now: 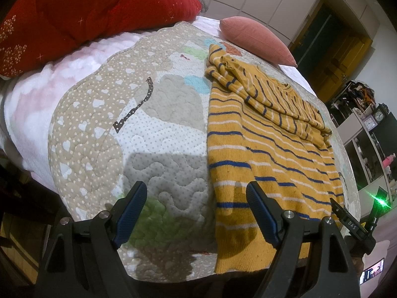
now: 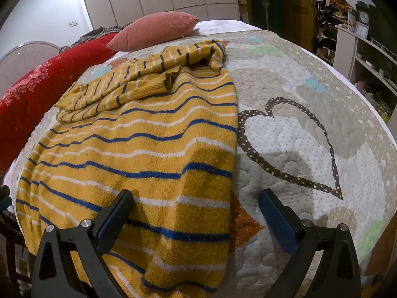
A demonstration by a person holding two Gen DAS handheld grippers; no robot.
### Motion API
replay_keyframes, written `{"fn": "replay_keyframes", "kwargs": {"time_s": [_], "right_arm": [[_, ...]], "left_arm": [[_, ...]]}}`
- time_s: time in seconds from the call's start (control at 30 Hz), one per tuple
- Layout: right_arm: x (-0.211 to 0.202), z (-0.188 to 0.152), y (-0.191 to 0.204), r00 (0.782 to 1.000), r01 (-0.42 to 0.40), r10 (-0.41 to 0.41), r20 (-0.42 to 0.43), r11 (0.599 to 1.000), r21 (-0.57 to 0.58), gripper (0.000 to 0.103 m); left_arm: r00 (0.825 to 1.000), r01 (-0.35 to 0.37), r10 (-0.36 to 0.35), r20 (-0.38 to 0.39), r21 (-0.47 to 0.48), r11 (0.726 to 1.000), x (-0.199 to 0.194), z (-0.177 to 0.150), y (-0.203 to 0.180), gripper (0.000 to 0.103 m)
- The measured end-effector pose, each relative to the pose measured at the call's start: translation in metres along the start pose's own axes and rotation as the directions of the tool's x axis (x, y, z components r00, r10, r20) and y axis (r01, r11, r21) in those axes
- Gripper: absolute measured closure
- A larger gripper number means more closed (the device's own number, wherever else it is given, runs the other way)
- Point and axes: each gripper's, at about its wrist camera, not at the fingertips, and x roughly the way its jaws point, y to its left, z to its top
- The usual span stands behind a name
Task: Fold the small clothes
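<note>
Hovering over the bed, I held both sets of jaws apart and empty — left gripper (image 1: 193, 193) at the left edge of the striped mustard sweater (image 1: 268, 154), right gripper (image 2: 196, 201) at its right edge. It lay on the quilt (image 1: 153, 134), sleeves folded across the chest.

Patchwork quilt (image 1: 161, 129) over a bed, red floral pillow (image 1: 82, 17), pink cushion (image 2: 153, 33), clock (image 1: 379, 116) on shelf
</note>
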Motion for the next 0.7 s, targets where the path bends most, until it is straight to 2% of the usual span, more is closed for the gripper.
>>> {"fn": "replay_keyframes", "kwargs": {"time_s": [0.7], "right_arm": [[0.0022, -0.0030, 0.0062, 0.999, 0.038, -0.037, 0.021, 0.999, -0.032, 0.000]], "left_arm": [[1.000, 0.000, 0.000, -0.002, 0.000, 1.000, 0.0015, -0.0006, 0.0017, 0.022]]}}
